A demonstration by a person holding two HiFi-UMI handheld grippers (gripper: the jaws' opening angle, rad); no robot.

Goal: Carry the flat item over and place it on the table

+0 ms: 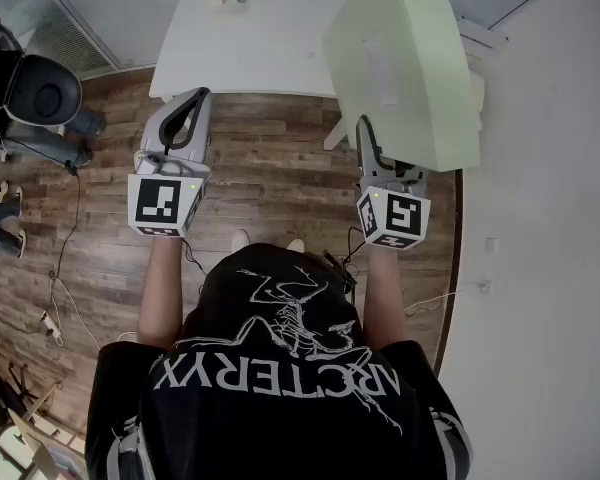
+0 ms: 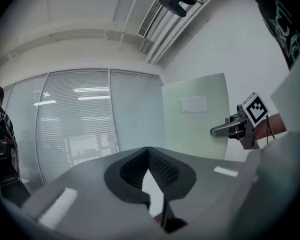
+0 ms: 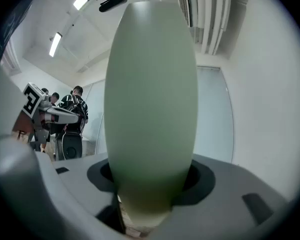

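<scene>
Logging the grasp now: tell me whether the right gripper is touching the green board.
Touching. The right gripper view shows the green board clamped between the jaws of the right gripper, its bottom edge seated against them.

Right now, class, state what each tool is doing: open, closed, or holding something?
Left tool: closed, holding nothing.
Right tool: closed on the pale green flat board.
</scene>
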